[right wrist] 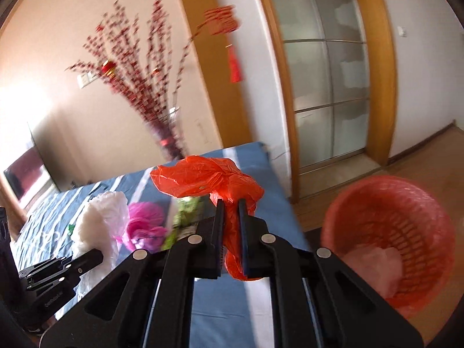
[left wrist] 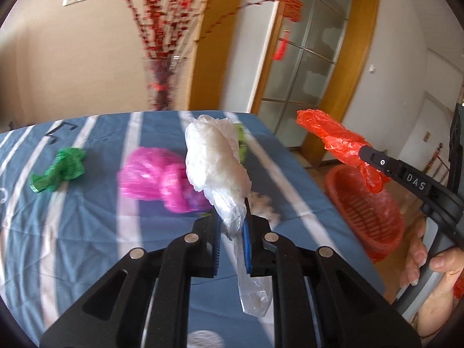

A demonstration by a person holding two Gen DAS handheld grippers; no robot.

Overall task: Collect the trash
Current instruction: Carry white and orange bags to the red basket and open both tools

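The left tool (left wrist: 232,232) is closed on a crumpled white plastic bag (left wrist: 214,156), pinched low between its pads so that the bulk of the bag stands above the fingers and a thin clear tail hangs below them. The right tool (right wrist: 231,232) is likewise clamped shut, on an orange-red plastic bag (right wrist: 208,177) whose loose top balloons above the fingers while a short end pokes out beneath. Both bags are lifted clear of the worktop (left wrist: 87,232), which is covered with a blue cloth striped in white. Off the worktop's right edge, down on the wooden floor, sits a red mesh basket (right wrist: 388,232) — it looks like the collecting bin, and something pale and crumpled already lies in its bottom, so at least one piece seems to have been binned. Neither held bag is over the basket yet: in the right wrist view the orange-red one hangs above the worktop near its right edge, with the basket well off to the side. Still lying on the cloth are a pink bag (left wrist: 153,177) near the middle, a green crumpled scrap (left wrist: 58,168) toward the left edge, a yellow-green piece (right wrist: 185,217) near the far right corner, and a small whitish wad (left wrist: 264,206) just beyond the left tool's fingertips. By this showing the task is somewhat under way — two pieces in hand to drop, about four more left to fetch
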